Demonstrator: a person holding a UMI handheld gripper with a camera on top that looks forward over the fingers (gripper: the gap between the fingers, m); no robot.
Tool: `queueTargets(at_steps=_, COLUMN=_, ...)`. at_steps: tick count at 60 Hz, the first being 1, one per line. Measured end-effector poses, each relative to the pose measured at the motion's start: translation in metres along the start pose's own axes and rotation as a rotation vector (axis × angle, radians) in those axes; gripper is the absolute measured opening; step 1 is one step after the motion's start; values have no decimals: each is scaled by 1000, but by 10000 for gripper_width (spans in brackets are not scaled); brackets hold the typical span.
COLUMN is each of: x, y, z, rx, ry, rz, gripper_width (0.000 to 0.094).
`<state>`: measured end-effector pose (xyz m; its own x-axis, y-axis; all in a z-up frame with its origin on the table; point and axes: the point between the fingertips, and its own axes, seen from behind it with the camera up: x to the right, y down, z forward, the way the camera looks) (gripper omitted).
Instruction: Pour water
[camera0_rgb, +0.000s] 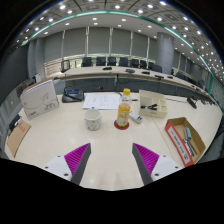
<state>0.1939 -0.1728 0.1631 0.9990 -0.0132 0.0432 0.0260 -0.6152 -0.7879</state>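
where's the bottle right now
The bottle stands upright on the table, beyond the open tool, just right of the white cup.

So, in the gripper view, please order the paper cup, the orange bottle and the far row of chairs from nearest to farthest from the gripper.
The gripper is open.
1. Paper cup, ahead, slightly left.
2. Orange bottle, just beyond, slightly right.
3. Chairs, behind the long table.

The gripper (111, 160) is held level and faces forward. Both fingers (78, 158) are spread wide apart, magenta pads (146, 155) facing inward, with nothing clamped between them.
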Motion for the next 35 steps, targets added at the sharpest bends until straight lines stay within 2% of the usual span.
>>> queueTargets(at_steps=15, x=-18, y=26, z=-76, rx=6, ry=4, rz=-64, gripper_width=859)
queueTargets(at_steps=35, x=-26, y=21, z=-111, rx=56, ry=0, rz=-82, gripper_width=859)
